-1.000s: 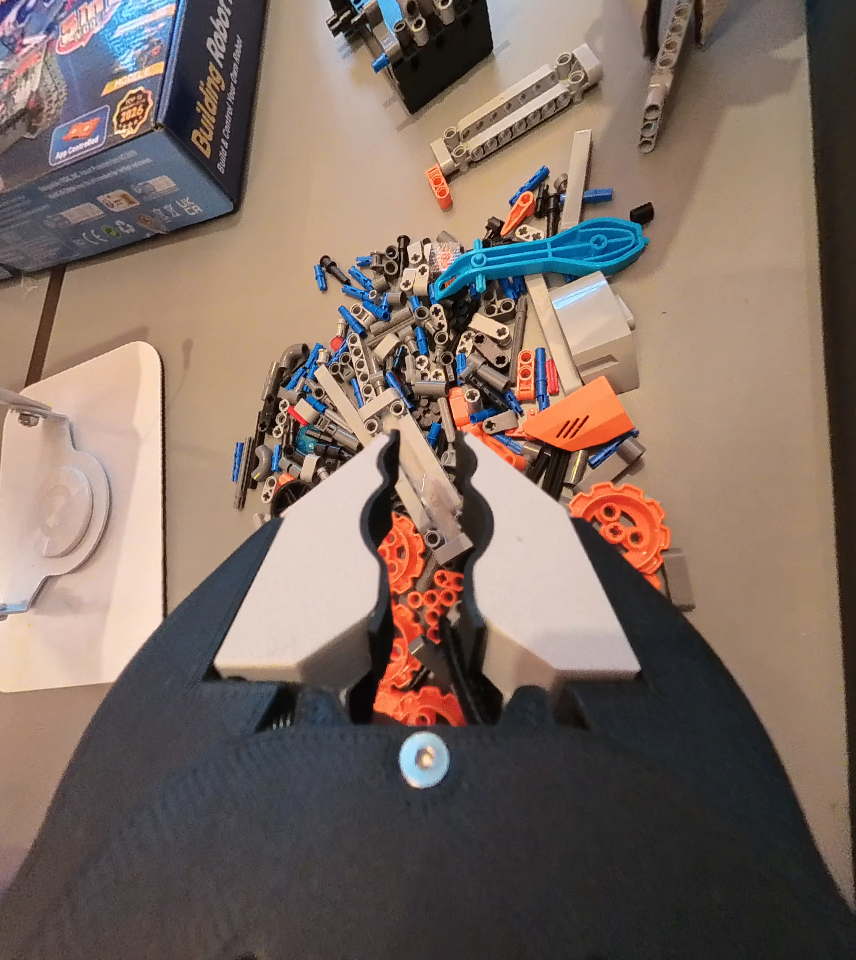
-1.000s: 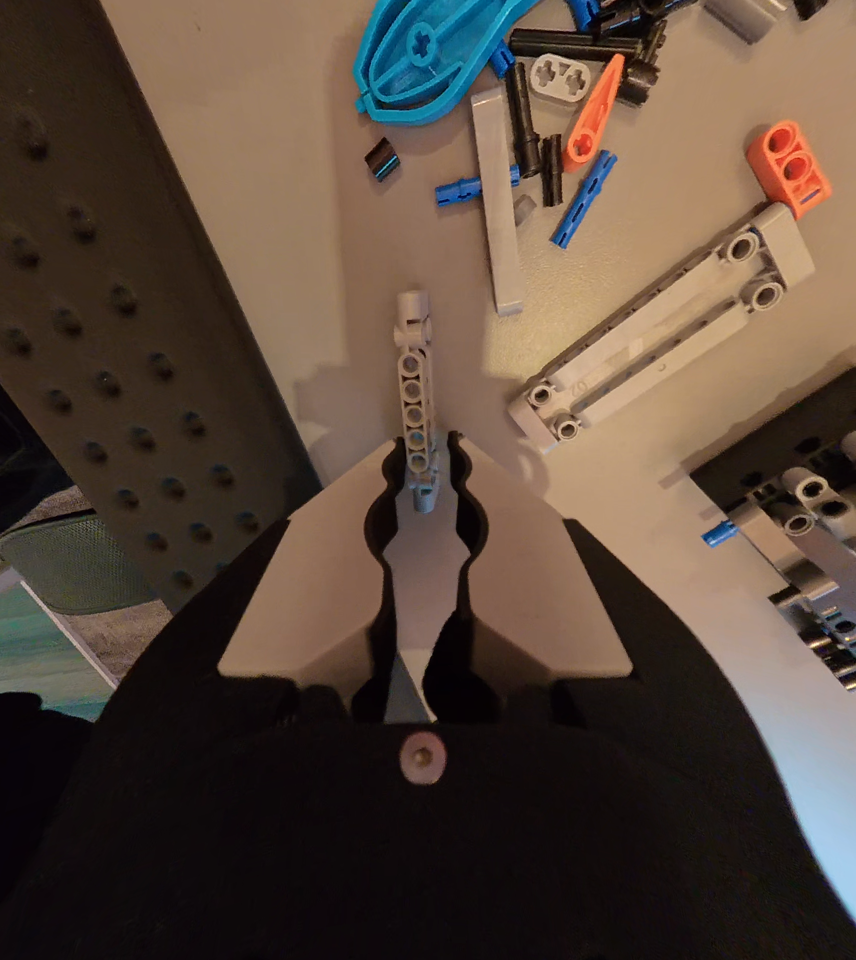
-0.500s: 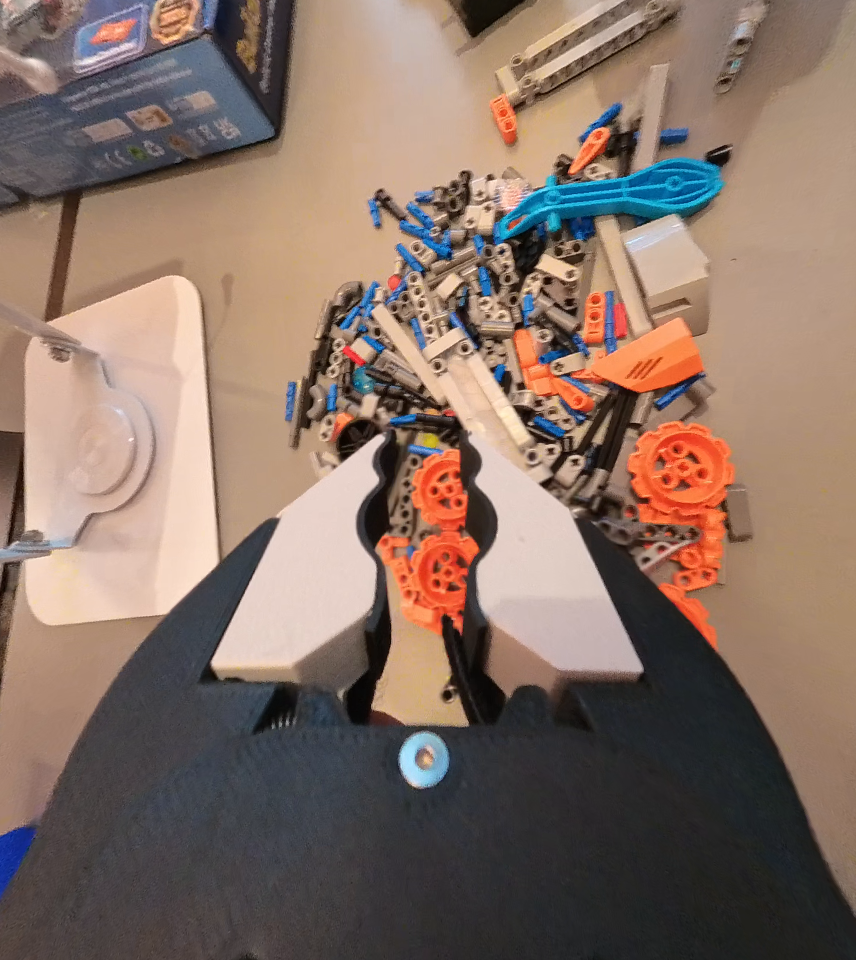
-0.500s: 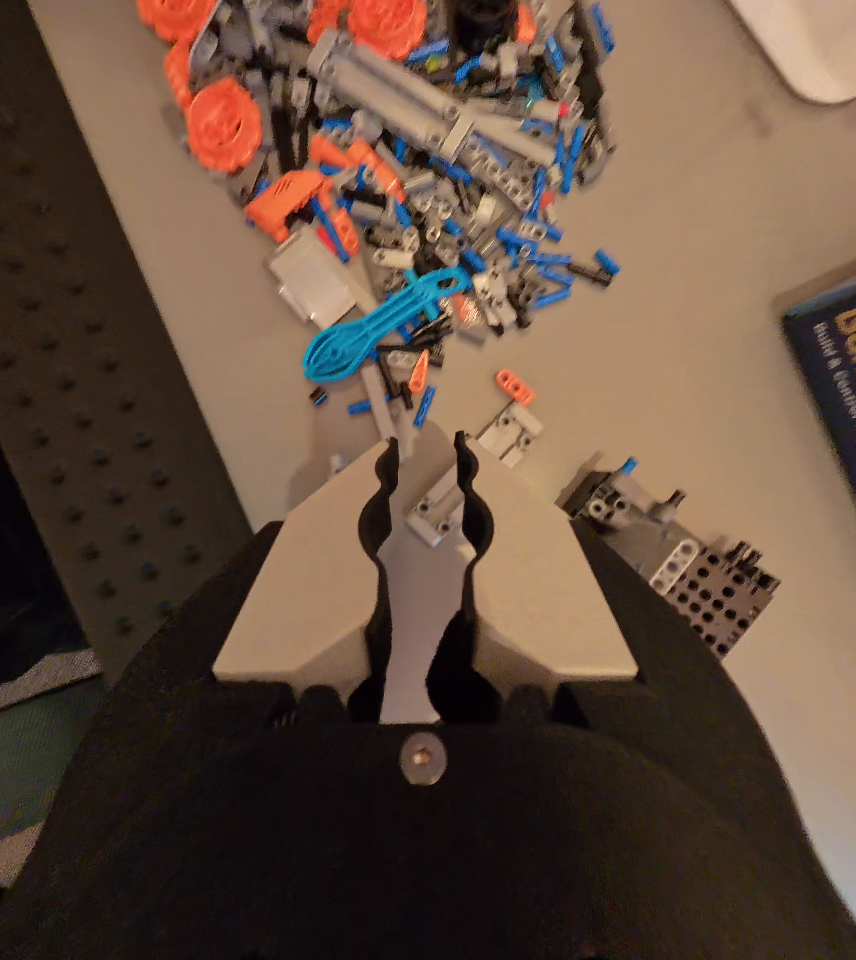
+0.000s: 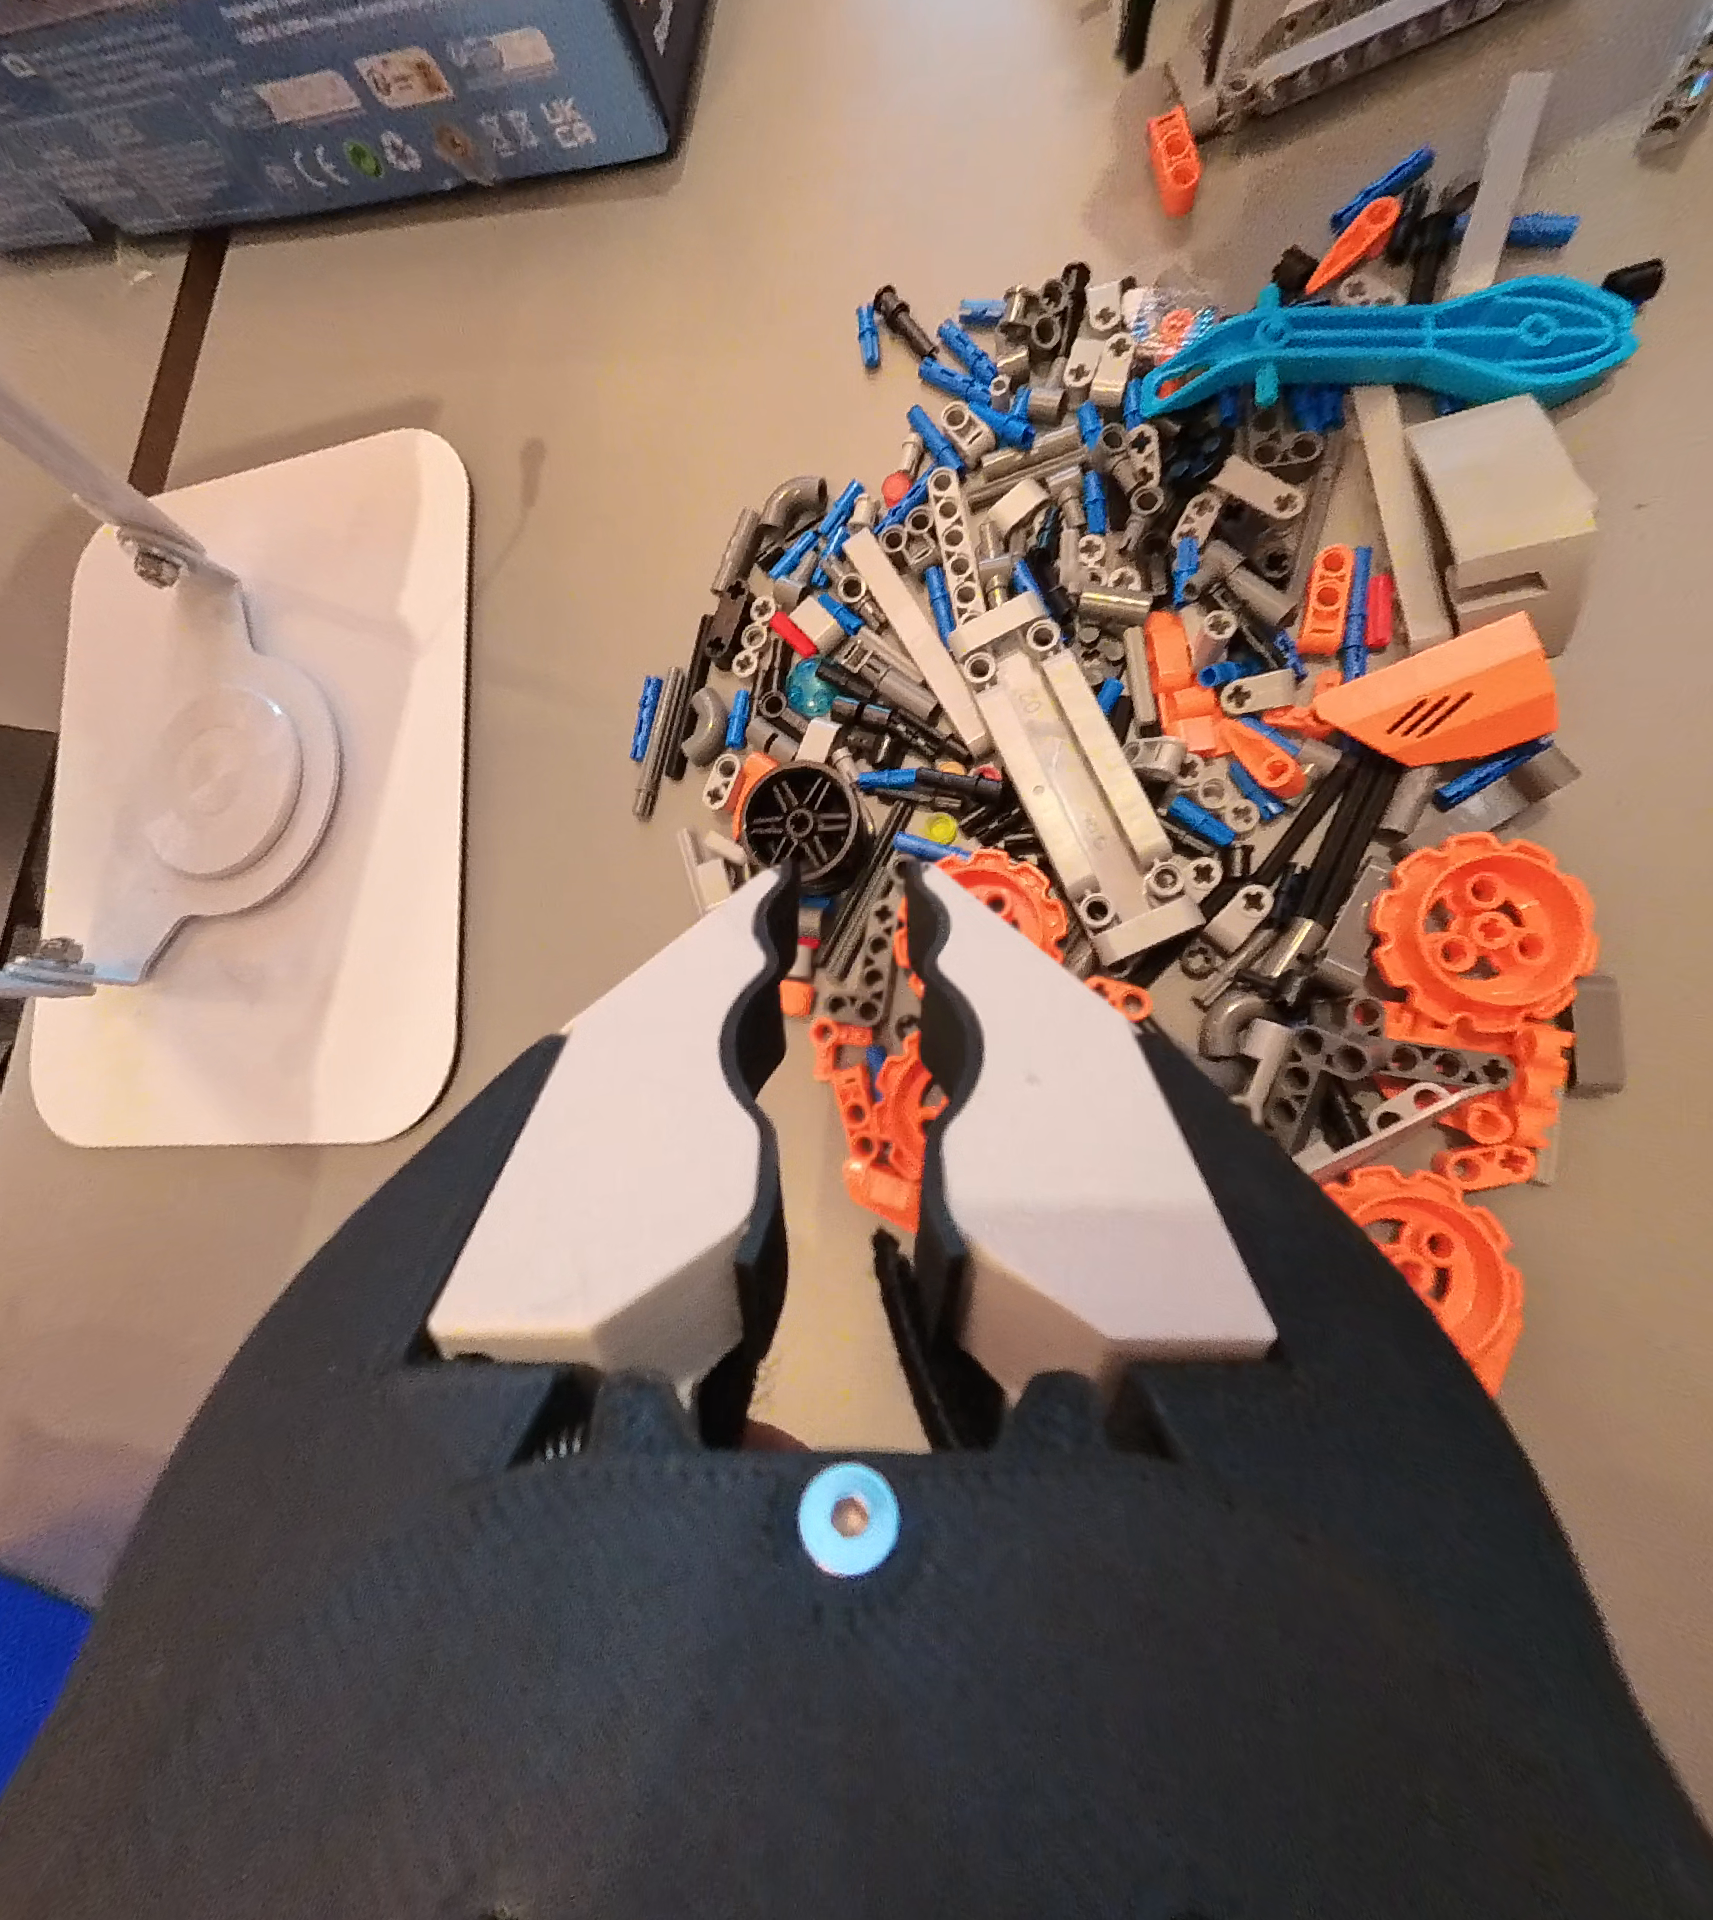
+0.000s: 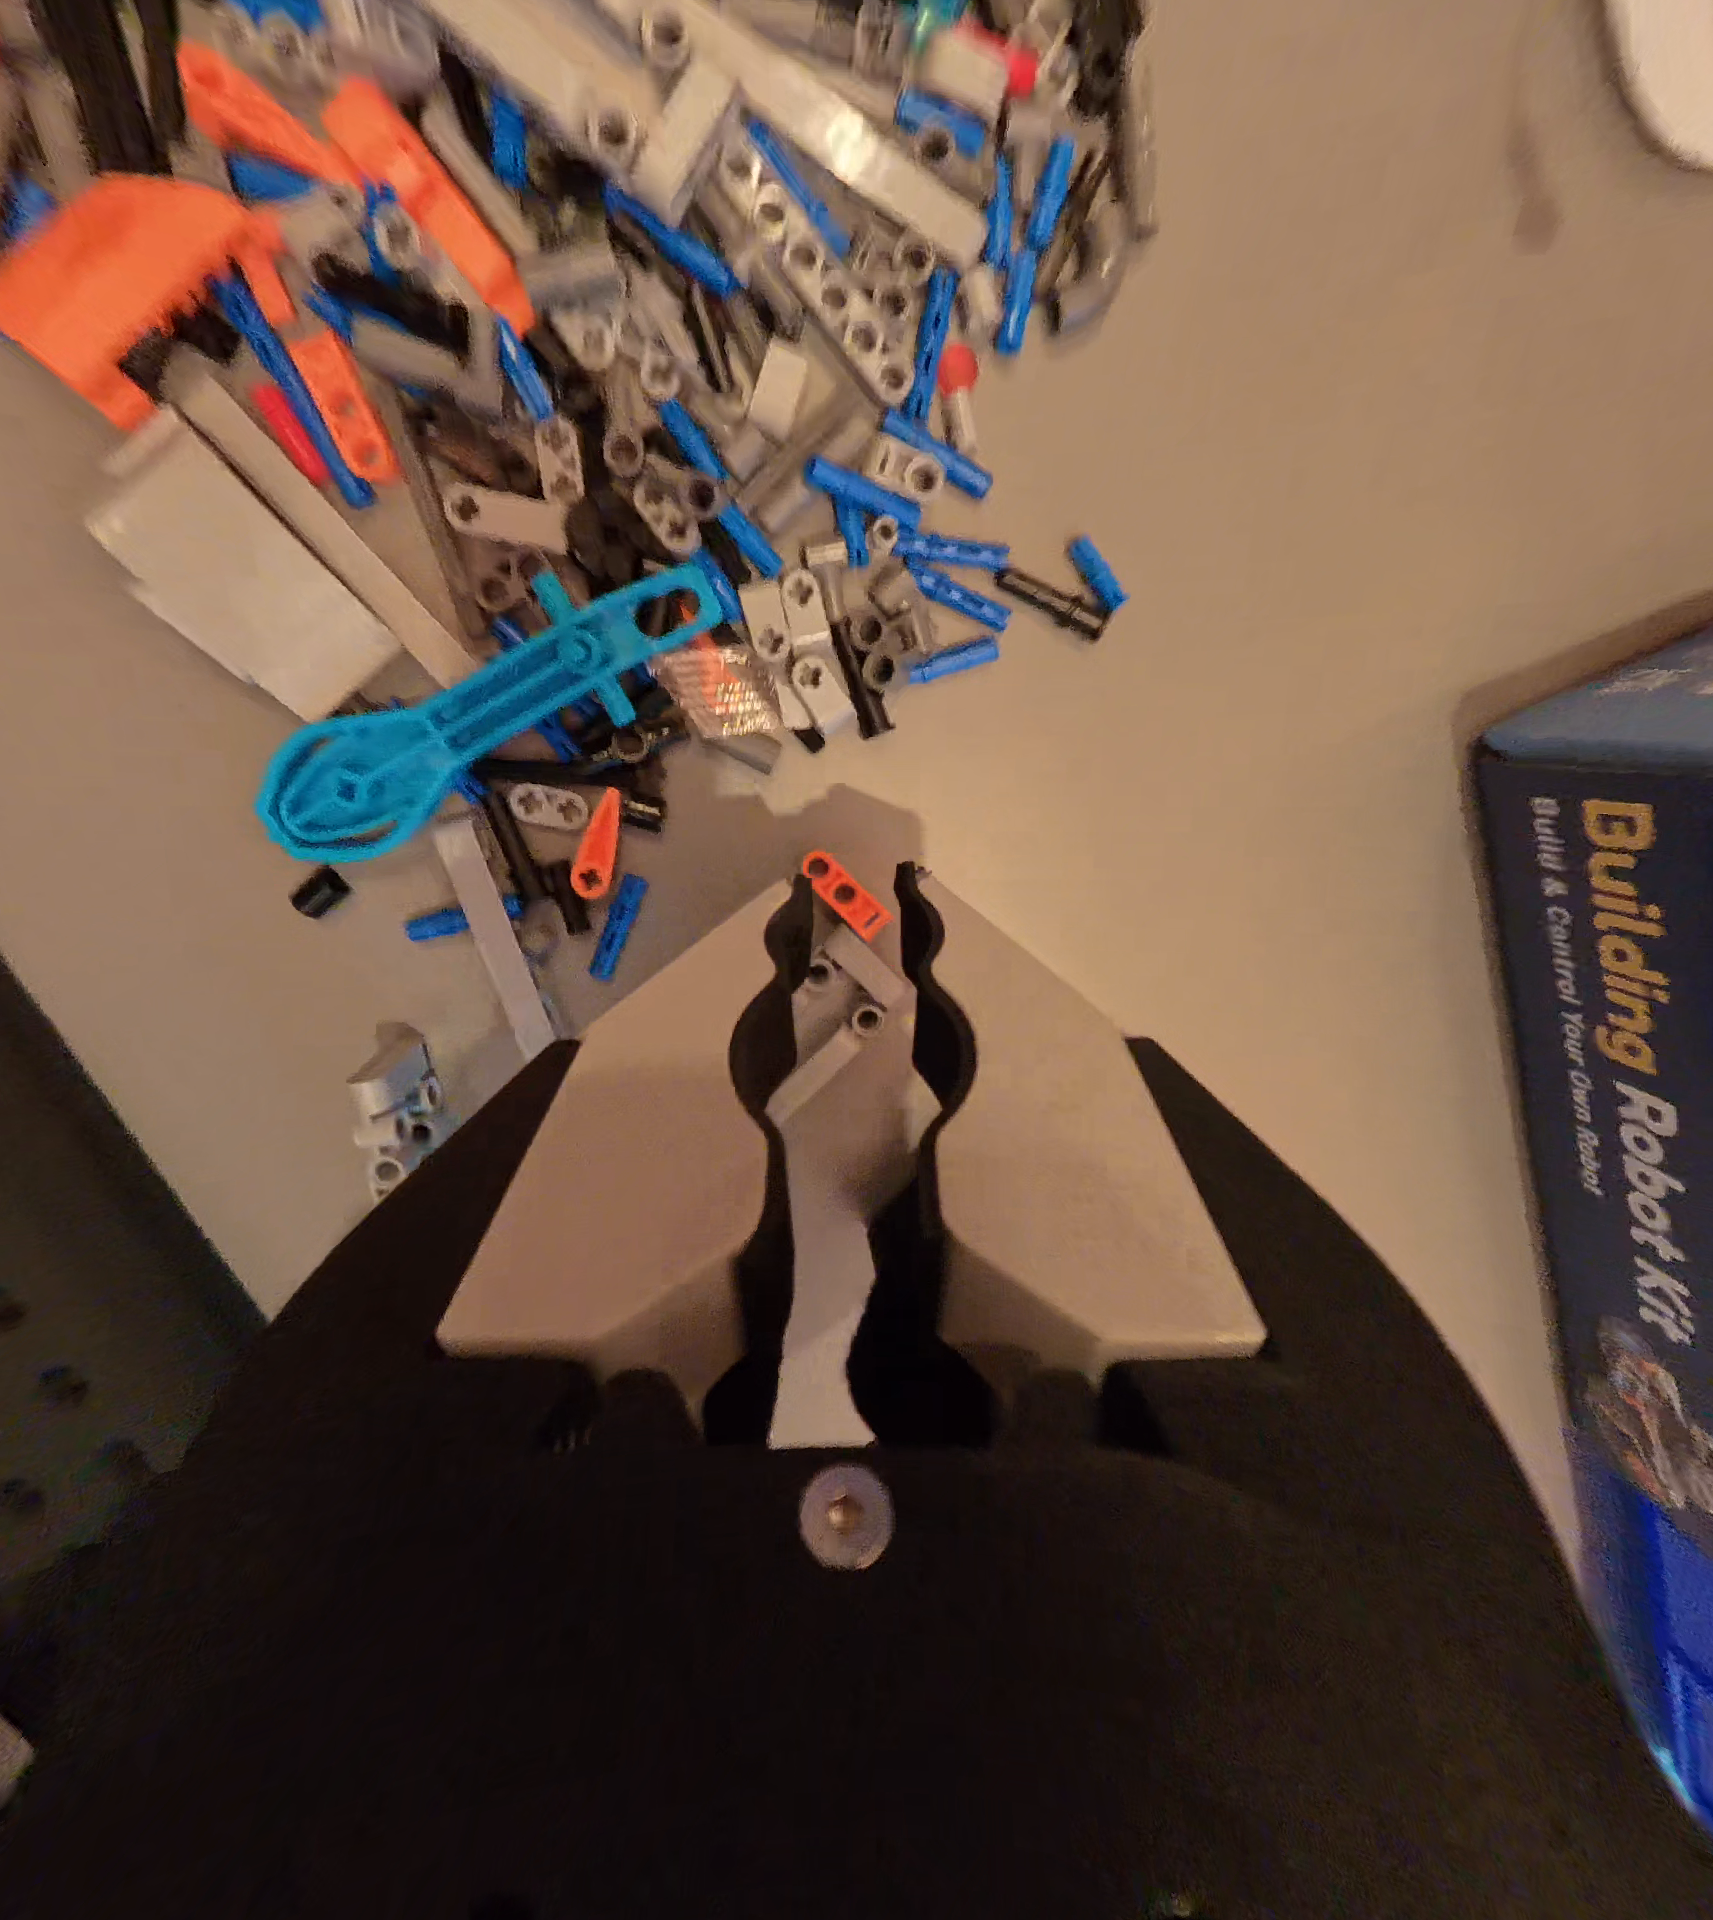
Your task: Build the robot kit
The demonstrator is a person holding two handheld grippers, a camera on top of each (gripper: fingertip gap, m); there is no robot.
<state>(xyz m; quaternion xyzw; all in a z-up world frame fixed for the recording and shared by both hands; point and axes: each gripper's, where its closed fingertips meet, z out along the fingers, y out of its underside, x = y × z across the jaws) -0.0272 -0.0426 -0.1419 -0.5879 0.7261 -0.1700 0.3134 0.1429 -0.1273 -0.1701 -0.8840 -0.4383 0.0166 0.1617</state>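
Observation:
A pile of small building-kit parts [image 5: 1091,644], grey, blue, black and orange, lies on the beige table [image 5: 623,312]. My left gripper [image 5: 847,878] is open and empty above the pile's near left edge. A black wheel hub [image 5: 800,826] sits just past its tips, and orange gears [image 5: 1480,930] lie to its right. My right gripper [image 6: 852,881] is open and empty. It hovers over a small orange connector [image 6: 841,896] at the end of a grey frame beam [image 6: 847,1003]. The pile [image 6: 686,343] and a teal tool [image 6: 478,722] lie beyond it.
A blue kit box stands at the far left [image 5: 260,114] and shows at the right of the right wrist view [image 6: 1662,1143]. A white stand base [image 5: 249,790] sits left of the pile. A dark perforated panel [image 6: 0,1247] borders the table. A small grey assembly [image 6: 395,1101] lies near it. My hands' fingertips stand some 20 cm from each other. My right tips are about 20 cm from the black wheel hub [image 5: 800,826], my left tips only 4 cm.
My left gripper has drawn back and to the left, from the pile's middle to its near edge. My right gripper has left the thin grey beam and swung over the grey frame and its orange connector.

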